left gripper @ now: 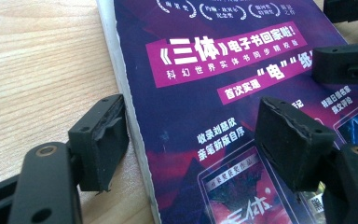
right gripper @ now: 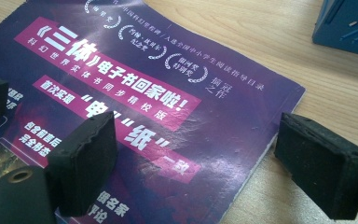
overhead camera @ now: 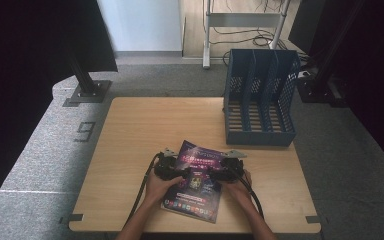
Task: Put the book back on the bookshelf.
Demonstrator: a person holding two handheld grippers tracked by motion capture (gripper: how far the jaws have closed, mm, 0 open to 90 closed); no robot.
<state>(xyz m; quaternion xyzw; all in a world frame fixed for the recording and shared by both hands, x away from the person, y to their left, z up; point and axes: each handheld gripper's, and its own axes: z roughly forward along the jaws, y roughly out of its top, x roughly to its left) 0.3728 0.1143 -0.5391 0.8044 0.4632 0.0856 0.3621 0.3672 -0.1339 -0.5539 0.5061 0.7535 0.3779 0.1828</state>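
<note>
A purple book [overhead camera: 196, 181] lies flat near the front edge of the wooden table [overhead camera: 130, 145]. You hold your left gripper [left gripper: 191, 140] and right gripper [right gripper: 205, 163] over it — each with jaws apart, straddling one side edge of the cover. The blue file rack [overhead camera: 260, 97] stands well apart, at the far right corner.
</note>
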